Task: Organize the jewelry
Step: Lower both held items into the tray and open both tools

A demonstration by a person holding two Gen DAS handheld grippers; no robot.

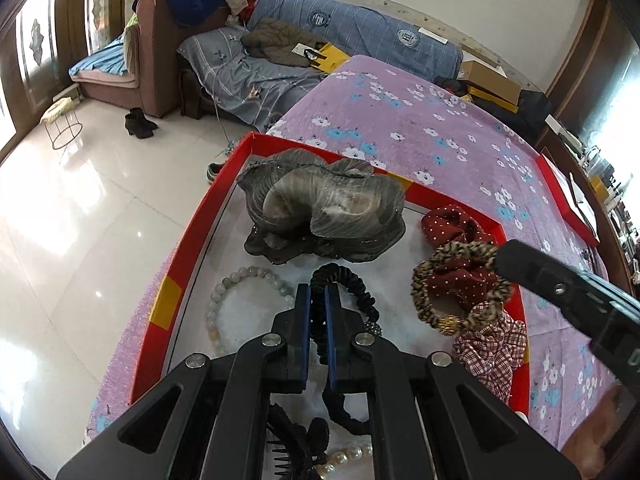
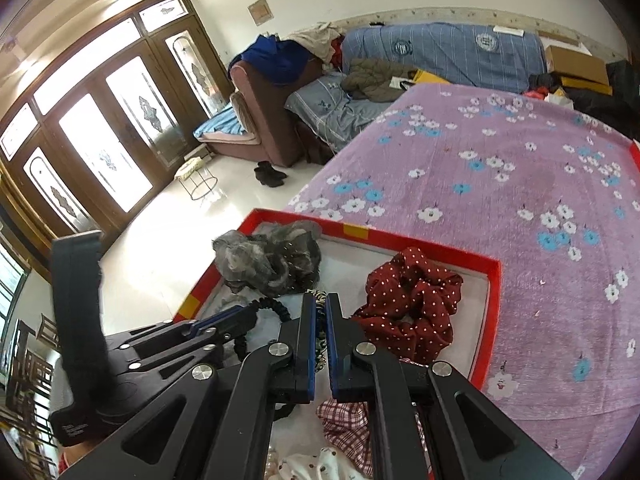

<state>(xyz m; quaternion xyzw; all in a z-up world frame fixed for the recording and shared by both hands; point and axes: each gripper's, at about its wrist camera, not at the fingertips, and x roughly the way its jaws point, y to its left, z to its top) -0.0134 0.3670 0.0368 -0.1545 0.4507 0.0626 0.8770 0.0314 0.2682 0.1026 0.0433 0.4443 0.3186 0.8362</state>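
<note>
A red tray (image 1: 182,256) lies on the purple flowered cloth. My left gripper (image 1: 318,292) is shut on a black ruffled hair band (image 1: 352,286) and holds it over the tray. My right gripper (image 2: 320,304) is shut on a leopard-print scrunchie (image 1: 452,286), which hangs from its tip in the left wrist view; in its own view only a bit shows between the fingers (image 2: 320,344). In the tray lie a grey gauze hair bow (image 1: 320,208), a red polka-dot scrunchie (image 2: 408,304), a jade bead bracelet (image 1: 224,292), a plaid scrunchie (image 1: 492,352), pearls (image 1: 348,454).
A second red tray (image 1: 568,200) lies on the cloth at the far right. A sofa with blue covers and clothes (image 1: 280,52) stands behind the table. Boots (image 1: 138,122) and a wire stool (image 1: 64,128) stand on the white tiled floor at left.
</note>
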